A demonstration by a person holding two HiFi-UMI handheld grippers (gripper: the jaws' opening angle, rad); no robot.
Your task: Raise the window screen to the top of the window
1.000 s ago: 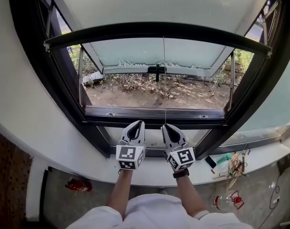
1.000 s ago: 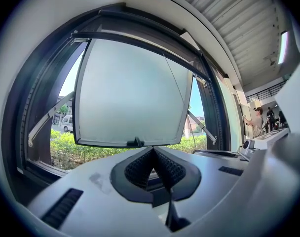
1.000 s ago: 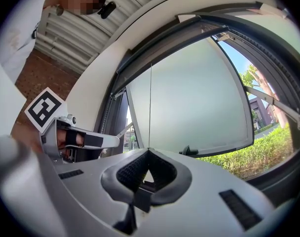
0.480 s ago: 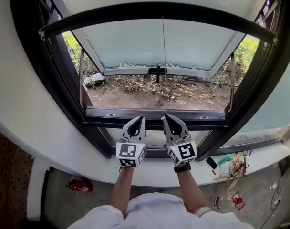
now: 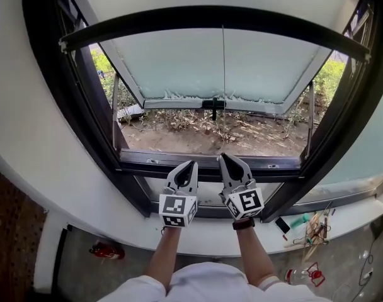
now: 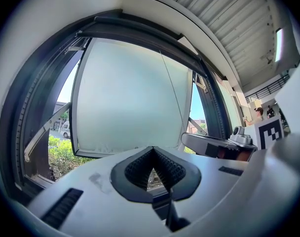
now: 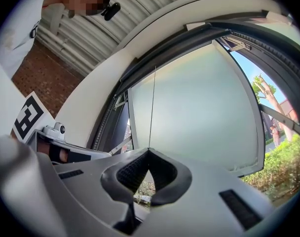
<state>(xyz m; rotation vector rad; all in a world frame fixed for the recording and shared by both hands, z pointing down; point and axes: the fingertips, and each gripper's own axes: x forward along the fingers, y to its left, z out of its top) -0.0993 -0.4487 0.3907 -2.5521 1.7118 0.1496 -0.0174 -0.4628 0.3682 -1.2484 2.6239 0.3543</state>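
Head view: both grippers are over the inner edge of the window sill, side by side near its middle and pointing at the bottom frame rail. The left gripper has its tips together and nothing in them. The right gripper is pinched on the thin pull cord, which runs straight up to the screen bar. The bar sits high, spanning the opening close under the top of the frame. Behind it the frosted sash is swung outward, with its handle at the lower edge and bare ground with dry plants below. A phone and some sticks lie near the sill's right end. A red object and a bottle are on the floor under the sill.

Left gripper view: the left gripper has its pads touching at the tip and is empty. The pull cord passes to its right, clear of it, from the screen bar downward. The frosted sash fills the middle.

Right gripper view: the right gripper is closed, with the pull cord ending exactly at the tip seam. The cord looks taut and goes up to the screen bar. The frosted sash is behind, with greenery at the right edge.
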